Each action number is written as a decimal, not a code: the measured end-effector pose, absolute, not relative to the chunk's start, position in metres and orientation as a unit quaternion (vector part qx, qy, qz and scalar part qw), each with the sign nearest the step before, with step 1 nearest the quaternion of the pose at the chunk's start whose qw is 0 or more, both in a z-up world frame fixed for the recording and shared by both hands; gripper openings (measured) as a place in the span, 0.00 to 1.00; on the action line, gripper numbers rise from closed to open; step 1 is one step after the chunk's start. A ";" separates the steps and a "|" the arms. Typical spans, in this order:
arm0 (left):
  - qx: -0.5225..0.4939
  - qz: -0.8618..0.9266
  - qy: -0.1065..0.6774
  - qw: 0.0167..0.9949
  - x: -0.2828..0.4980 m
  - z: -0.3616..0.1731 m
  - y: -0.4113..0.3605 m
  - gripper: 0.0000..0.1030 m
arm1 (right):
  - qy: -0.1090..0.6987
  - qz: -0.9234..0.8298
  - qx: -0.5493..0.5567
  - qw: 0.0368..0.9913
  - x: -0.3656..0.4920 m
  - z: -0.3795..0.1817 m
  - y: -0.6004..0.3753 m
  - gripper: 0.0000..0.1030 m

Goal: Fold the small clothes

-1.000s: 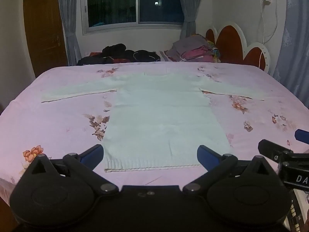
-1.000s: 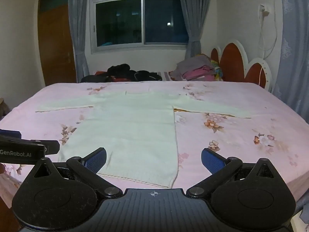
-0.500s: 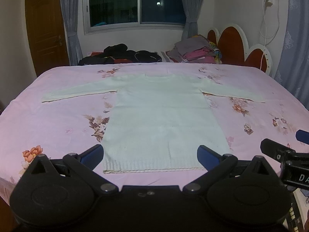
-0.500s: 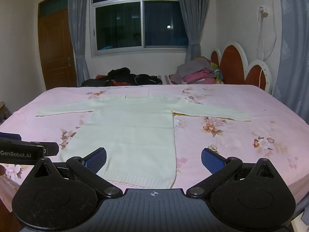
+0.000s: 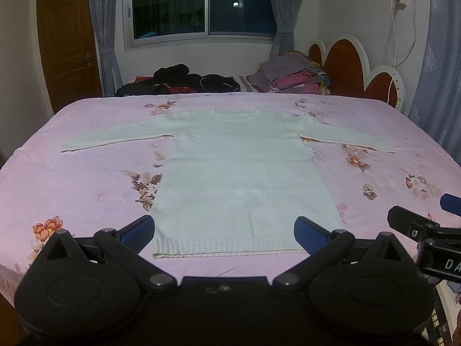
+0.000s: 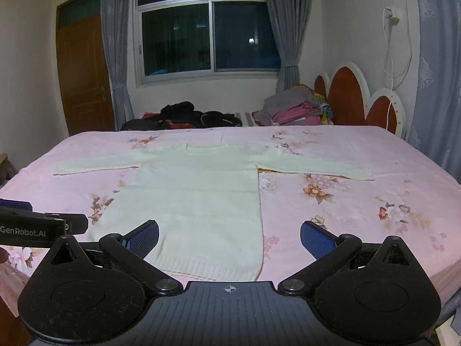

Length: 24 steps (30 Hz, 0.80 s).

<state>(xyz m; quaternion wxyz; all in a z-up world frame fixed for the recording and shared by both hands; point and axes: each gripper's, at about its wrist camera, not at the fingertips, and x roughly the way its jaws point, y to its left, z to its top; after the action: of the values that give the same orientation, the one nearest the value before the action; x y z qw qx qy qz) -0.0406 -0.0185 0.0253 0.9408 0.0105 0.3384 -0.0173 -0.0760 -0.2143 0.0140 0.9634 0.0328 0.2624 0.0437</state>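
Observation:
A pale cream knit sweater [image 5: 239, 173] lies flat on the pink floral bed, neck away from me, both sleeves spread out to the sides. It also shows in the right wrist view [image 6: 198, 196]. My left gripper [image 5: 224, 229] is open and empty, hovering just before the sweater's hem. My right gripper [image 6: 229, 235] is open and empty, over the hem's right corner. Each gripper shows at the edge of the other's view.
The pink floral bed sheet [image 5: 72, 178] covers a wide bed. A dark clothes heap [image 5: 184, 79] and a stack of folded clothes [image 5: 291, 77] lie at the far side. A scalloped headboard [image 5: 357, 66] stands at the right, a wooden door [image 5: 69, 46] at the left.
Both grippers have drawn back and risen a little, so the sweater's hem sits farther from the fingers. The sweater has not moved.

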 end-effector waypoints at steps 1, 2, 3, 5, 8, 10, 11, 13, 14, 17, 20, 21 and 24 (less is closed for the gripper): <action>0.011 -0.017 0.338 0.941 -0.041 0.025 -0.019 1.00 | 0.262 0.044 0.033 0.963 -0.076 0.014 -0.215 1.00; 0.011 -0.017 0.338 0.941 -0.041 0.025 -0.019 1.00 | 0.262 0.043 0.033 0.963 -0.076 0.014 -0.215 1.00; 0.011 -0.017 0.338 0.941 -0.041 0.025 -0.019 1.00 | 0.262 0.043 0.033 0.963 -0.076 0.014 -0.215 1.00; 0.010 -0.017 0.339 0.941 -0.041 0.025 -0.018 1.00 | 0.263 0.044 0.033 0.963 -0.075 0.013 -0.214 1.00; 0.007 -0.017 0.339 0.941 -0.041 0.025 -0.015 1.00 | 0.262 0.044 0.033 0.963 -0.075 0.014 -0.215 1.00; 0.006 -0.016 0.339 0.941 -0.041 0.025 -0.014 1.00 | 0.263 0.044 0.033 0.963 -0.075 0.013 -0.214 1.00; 0.007 -0.015 0.338 0.941 -0.041 0.025 -0.013 1.00 | 0.263 0.044 0.033 0.963 -0.075 0.013 -0.214 1.00; 0.005 -0.015 0.339 0.941 -0.041 0.025 -0.011 1.00 | 0.262 0.045 0.033 0.963 -0.075 0.013 -0.214 1.00; 0.005 -0.014 0.339 0.941 -0.041 0.025 -0.011 1.00 | 0.262 0.045 0.032 0.963 -0.075 0.012 -0.213 1.00; 0.005 -0.013 0.339 0.941 -0.042 0.025 -0.011 1.00 | 0.262 0.045 0.031 0.963 -0.073 0.012 -0.211 1.00; 0.005 -0.013 0.339 0.941 -0.041 0.025 -0.010 1.00 | 0.263 0.045 0.031 0.963 -0.072 0.012 -0.212 1.00; 0.004 -0.013 0.339 0.941 -0.041 0.024 -0.010 1.00 | 0.263 0.046 0.031 0.963 -0.072 0.011 -0.213 1.00; 0.005 -0.011 0.339 0.941 -0.040 0.024 -0.010 1.00 | 0.264 0.044 0.031 0.963 -0.072 0.011 -0.213 1.00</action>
<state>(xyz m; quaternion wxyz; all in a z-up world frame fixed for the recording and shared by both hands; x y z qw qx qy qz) -0.0401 -0.0097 0.0244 0.9406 0.0048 0.3393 -0.0114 -0.0717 -0.2128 0.0107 0.9630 0.0314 0.2639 0.0441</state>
